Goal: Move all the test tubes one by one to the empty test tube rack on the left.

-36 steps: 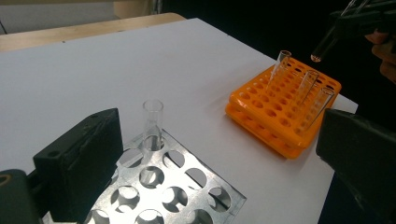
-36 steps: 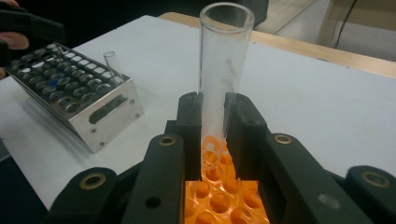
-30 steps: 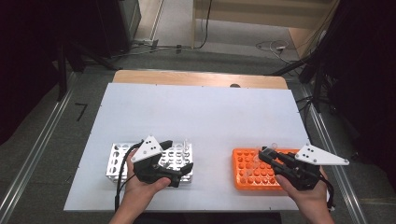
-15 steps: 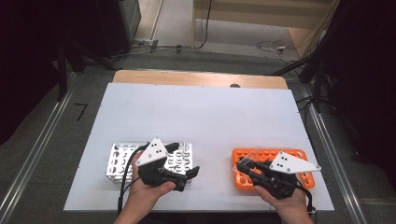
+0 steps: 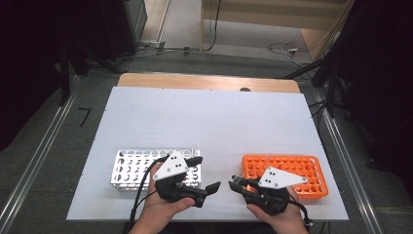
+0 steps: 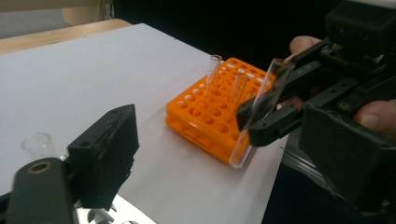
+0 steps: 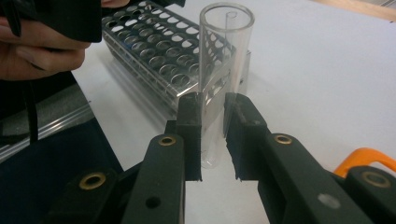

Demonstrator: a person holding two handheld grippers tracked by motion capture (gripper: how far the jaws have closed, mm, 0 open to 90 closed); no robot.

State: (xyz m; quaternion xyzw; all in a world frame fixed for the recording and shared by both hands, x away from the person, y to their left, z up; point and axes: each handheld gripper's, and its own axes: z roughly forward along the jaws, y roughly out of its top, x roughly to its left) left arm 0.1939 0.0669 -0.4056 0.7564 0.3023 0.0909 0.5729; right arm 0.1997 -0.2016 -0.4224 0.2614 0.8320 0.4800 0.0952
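- Right gripper (image 7: pixel 212 135): fingers (image 7: pixel 189 135) narrow, pinched on a clear glass test tube (image 7: pixel 219 70) at its lower half; tube upright between the pads, open mouth up, round bottom hanging free.
- Seen from the left gripper view, that tube is clear of the orange plastic tube rack (image 6: pixel 210 112), tilted, its bottom just past the rack's near corner and above the white worktop (image 6: pixel 93 70).
- Change: a second ago the right gripper lay farther right, over the orange rack; it has since come left and near, toward the table's middle. Judged: tube lifted out, transfer in hand toward the silver perforated metal rack (image 5: pixel 129 168).
- Left gripper (image 5: pixel 202 173): fingers wide apart, holding nothing; it has edged right, toward the tube. A handover or a steadying grip looks likely.
- Other clear tubes stand in the orange rack; one stands at the metal rack's far right corner.
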